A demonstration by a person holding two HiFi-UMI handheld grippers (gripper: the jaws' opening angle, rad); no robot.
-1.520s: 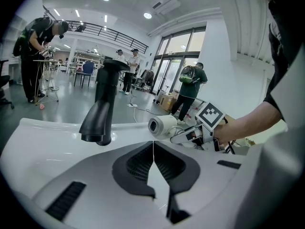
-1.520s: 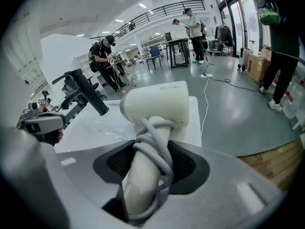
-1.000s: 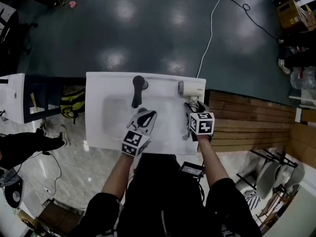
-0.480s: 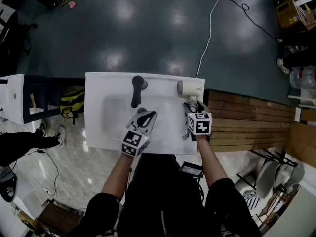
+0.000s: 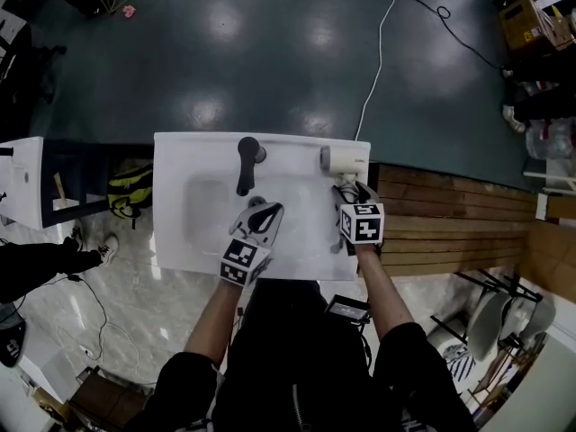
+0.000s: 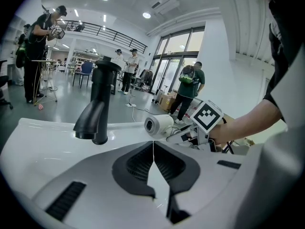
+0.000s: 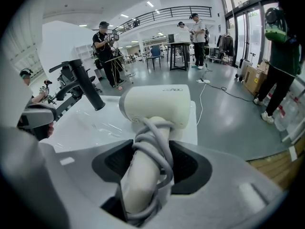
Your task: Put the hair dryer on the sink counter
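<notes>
OK, release step, I'd say: the hair dryer (image 7: 155, 106) has its barrel down on the tabletop (image 5: 180, 156), just ahead of the right gripper (image 7: 152, 171), w/ the cord-wrapped handle running back btwn the fingers (image 7: 193, 168). Those fingers have just been opening and stand about as wide as they go. The handle is in the gap and the pads look slack on it, not clamped. To do this well I'd back the gripper straight out along the handle's line, no lift and no twist, so the handle settles instead of dropping. The cord loops bulge toward the right-hand finger and could snag, so go slow and watch the dryer doesn't drag back w/ me. The tabletop edge is close to the right of the fingers, so no sideways nudge that way. The left gripper (image 6: 153, 161) has its fingers closed together on nothing, low over the basin, w/ the faucet (image 6: 100, 104) ahead-left of them. I'd leave it parked, only bringing it across if the barrel starts to roll.
</notes>
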